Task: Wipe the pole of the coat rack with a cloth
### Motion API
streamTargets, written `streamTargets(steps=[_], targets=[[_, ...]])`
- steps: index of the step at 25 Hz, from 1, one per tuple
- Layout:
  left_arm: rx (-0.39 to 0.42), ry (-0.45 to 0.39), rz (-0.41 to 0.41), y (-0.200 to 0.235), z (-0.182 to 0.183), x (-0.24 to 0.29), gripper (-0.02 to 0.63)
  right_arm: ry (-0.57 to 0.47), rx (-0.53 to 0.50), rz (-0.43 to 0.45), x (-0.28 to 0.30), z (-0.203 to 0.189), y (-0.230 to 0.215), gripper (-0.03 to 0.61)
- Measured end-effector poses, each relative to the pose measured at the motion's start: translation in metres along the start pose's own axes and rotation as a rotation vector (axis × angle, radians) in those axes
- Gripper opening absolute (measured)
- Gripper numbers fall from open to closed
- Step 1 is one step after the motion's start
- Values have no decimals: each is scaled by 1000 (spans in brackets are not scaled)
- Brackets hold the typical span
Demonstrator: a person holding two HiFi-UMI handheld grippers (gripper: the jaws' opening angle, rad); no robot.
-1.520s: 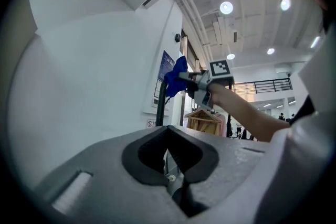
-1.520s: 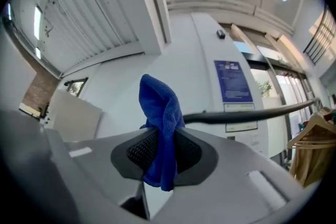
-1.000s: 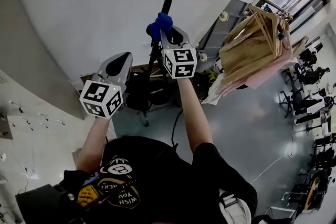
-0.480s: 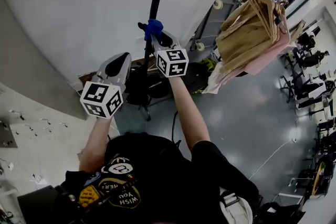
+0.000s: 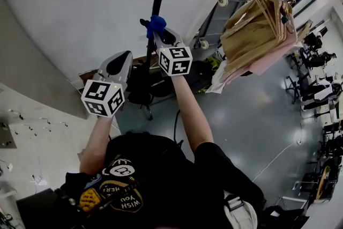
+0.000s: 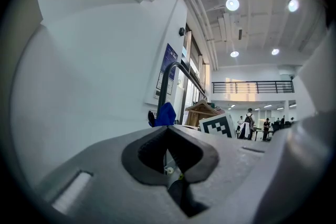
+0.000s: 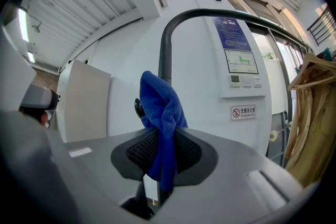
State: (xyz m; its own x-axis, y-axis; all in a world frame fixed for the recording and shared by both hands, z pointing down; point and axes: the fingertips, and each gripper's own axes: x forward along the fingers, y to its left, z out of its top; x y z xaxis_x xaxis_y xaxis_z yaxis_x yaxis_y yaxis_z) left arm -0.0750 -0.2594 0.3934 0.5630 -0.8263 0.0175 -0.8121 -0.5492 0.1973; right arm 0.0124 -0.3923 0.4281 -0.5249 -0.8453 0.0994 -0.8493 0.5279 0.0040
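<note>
Head view: blue cloth [image 5: 156, 24] is pinched by the right gripper [image 5: 162, 36] & laid against the coat rack's upright pole [image 5: 156, 1], below the bend; left gripper [image 5: 119, 63] is held lower, apart from the pole.

Left gripper view: fingers [image 6: 147, 150] are pressed together, nothing between.

Right gripper view: fingers [image 7: 139, 152] are clamped on the bunched cloth; wiping is judged under way, w/ the lower pole prob. left to do.

The left claw [image 6: 168, 136] is closed, empty; beyond it a blue cloth [image 6: 166, 114] meets the dark pole [image 6: 164, 86].
</note>
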Motion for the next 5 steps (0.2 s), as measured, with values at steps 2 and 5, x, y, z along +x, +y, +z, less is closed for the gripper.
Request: streamTargets(steps=[2, 5], targets=[[1, 0, -2, -2, 0, 1, 0, 0, 2, -3, -1, 0, -1, 74], [3, -1, -5, -4, 1, 1, 0, 0, 2, -8, -3, 0, -2, 74]])
